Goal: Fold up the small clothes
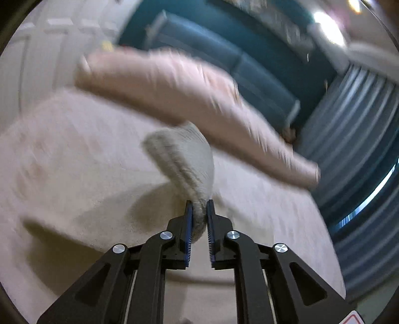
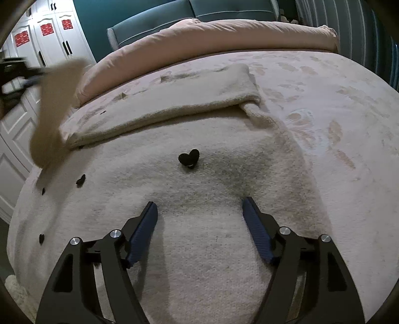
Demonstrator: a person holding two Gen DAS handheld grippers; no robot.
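Note:
A cream fuzzy sweater [image 2: 199,179] with small black hearts [image 2: 189,157] lies flat on the bed. One sleeve [image 2: 169,99] is folded across its upper part. My left gripper [image 1: 198,203] is shut on the ribbed cuff of the other sleeve [image 1: 184,154] and holds it lifted; that raised sleeve shows blurred at the left of the right wrist view [image 2: 57,107]. My right gripper [image 2: 199,203] is open and empty, just above the sweater's lower body.
The bed has a pale pink fuzzy cover [image 2: 336,112] and a pink duvet roll [image 2: 224,35] at its head, against a teal headboard [image 2: 154,22]. White wardrobes [image 2: 49,32] stand at left, striped curtains [image 1: 354,119] at right.

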